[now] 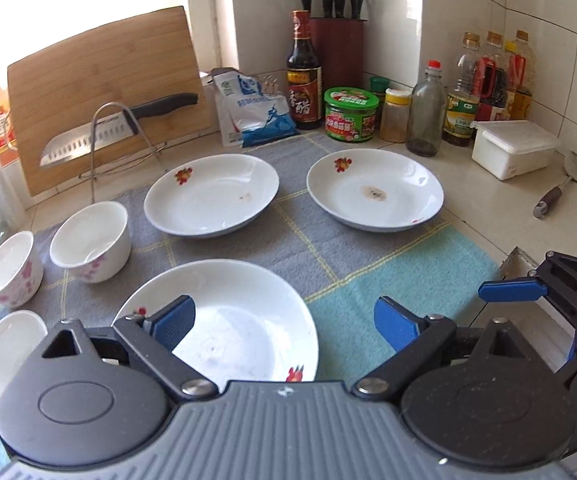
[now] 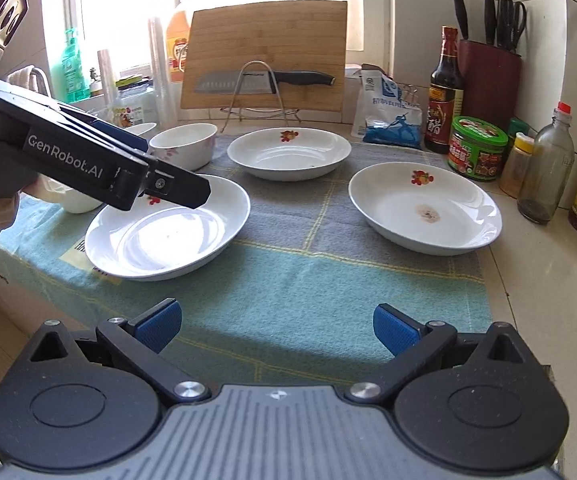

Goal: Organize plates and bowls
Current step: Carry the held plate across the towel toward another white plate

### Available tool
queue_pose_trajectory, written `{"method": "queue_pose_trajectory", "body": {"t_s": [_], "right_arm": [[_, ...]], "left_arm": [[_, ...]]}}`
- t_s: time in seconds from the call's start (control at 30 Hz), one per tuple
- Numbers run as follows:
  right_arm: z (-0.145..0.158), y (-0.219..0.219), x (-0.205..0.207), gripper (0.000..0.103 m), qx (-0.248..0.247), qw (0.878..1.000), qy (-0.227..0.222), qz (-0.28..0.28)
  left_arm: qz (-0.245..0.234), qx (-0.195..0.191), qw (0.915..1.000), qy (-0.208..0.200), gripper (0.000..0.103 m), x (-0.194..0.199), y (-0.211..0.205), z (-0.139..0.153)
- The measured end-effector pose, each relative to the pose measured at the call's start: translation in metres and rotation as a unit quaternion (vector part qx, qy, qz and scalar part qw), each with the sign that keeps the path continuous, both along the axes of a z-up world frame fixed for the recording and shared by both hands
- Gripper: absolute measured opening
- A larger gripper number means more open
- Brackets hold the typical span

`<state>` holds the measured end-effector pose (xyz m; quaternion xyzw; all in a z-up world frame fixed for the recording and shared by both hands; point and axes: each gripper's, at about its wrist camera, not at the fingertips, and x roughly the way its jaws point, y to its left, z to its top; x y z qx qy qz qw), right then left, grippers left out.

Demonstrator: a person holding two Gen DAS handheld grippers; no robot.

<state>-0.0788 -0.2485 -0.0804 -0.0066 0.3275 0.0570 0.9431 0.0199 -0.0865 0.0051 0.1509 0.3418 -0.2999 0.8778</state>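
Note:
Three white flower-print plates lie on a grey and teal cloth (image 1: 328, 276): a near plate (image 1: 244, 320) (image 2: 168, 232), a far left plate (image 1: 212, 194) (image 2: 288, 152) and a far right plate (image 1: 374, 190) (image 2: 424, 208). Three white bowls stand at the left: one (image 1: 92, 236) (image 2: 184, 144), a second (image 1: 10, 268) and a third (image 1: 6, 344) at the near edge. My left gripper (image 1: 284, 324) is open, hovering over the near plate; it also shows in the right wrist view (image 2: 184, 192). My right gripper (image 2: 276, 326) is open and empty above the cloth's front; it also shows in the left wrist view (image 1: 520, 292).
A cutting board (image 1: 100, 92) and a knife on a wire rack (image 1: 104, 136) stand at the back. Bottles, jars (image 1: 350, 114), a knife block (image 1: 336, 40) and a white box (image 1: 512, 146) line the back right. A spatula (image 1: 564, 184) lies at the right.

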Motion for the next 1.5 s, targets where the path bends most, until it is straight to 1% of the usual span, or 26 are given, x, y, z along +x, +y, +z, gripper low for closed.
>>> {"method": "queue_pose_trajectory", "body": {"t_s": [0.2, 0.43, 0.5, 0.6, 0.8, 0.87, 1.03, 1.17, 1.27, 1.5], "right_arm": [[-0.003, 0.017, 0.010, 0.103, 0.002, 0.999, 0.005, 0.036], [-0.013, 0.037, 0.039, 0.103, -0.011, 0.999, 0.017, 0.051], [-0.016, 0.040, 0.047, 0.103, -0.011, 0.998, 0.025, 0.054], [-0.020, 0.044, 0.054, 0.103, -0.025, 0.998, 0.031, 0.049], [-0.032, 0.054, 0.067, 0.103, -0.045, 0.996, 0.047, 0.068], [-0.036, 0.061, 0.072, 0.103, -0.055, 0.994, 0.048, 0.081], [-0.043, 0.073, 0.084, 0.103, -0.038, 0.990, 0.059, 0.124], [-0.047, 0.083, 0.091, 0.103, -0.059, 0.985, 0.065, 0.149], [-0.046, 0.082, 0.094, 0.103, -0.058, 0.983, 0.067, 0.163], [-0.047, 0.082, 0.094, 0.103, -0.056, 0.983, 0.063, 0.163]], "left_arm": [[0.045, 0.009, 0.9989, 0.010, 0.096, -0.007, 0.037, -0.004], [0.070, 0.009, 0.9973, 0.023, 0.096, 0.013, 0.064, -0.008], [0.066, 0.010, 0.9975, 0.024, 0.096, 0.019, 0.068, -0.009], [0.052, 0.020, 0.9981, 0.028, 0.096, 0.025, 0.076, -0.015], [0.042, 0.031, 0.9977, 0.044, 0.096, 0.040, 0.089, -0.023], [0.040, 0.028, 0.9977, 0.047, 0.096, 0.045, 0.090, -0.024], [0.027, 0.026, 0.9981, 0.048, 0.096, 0.057, 0.093, -0.025], [0.014, 0.028, 0.9984, 0.046, 0.096, 0.069, 0.096, -0.025], [-0.003, 0.030, 0.9985, 0.045, 0.096, 0.078, 0.097, -0.026], [-0.060, 0.031, 0.9963, 0.053, 0.096, 0.100, 0.090, -0.031]]}}
